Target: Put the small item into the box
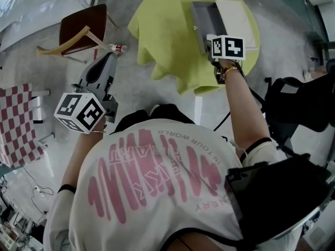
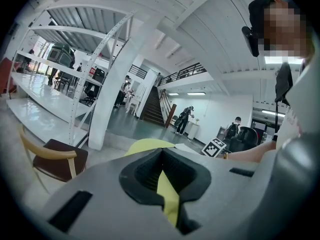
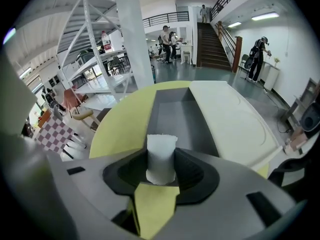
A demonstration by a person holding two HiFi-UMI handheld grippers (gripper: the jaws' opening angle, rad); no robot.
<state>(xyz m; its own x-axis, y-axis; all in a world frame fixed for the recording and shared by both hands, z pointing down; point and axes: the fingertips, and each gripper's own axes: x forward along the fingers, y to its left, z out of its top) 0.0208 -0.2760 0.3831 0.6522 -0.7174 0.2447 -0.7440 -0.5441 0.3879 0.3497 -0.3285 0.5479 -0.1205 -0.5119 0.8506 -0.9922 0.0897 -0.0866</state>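
Legible text: one item, head view only.
T-shirt point(image 1: 157, 192), white, worn by the person: small grey line "IN YOUR WORLD" point(image 1: 194, 140), seen upside down, above a large pink graphic. A second grey line lower on the shirt ends in "…ERY"; the pink lettering is too distorted to read.

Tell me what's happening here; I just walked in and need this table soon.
A person works two handheld grippers. The right claw grips a small white item above the yellow-covered table, just short of the open grey box, whose white lid lies beside it. The left claw hangs off to the side, holding nothing.
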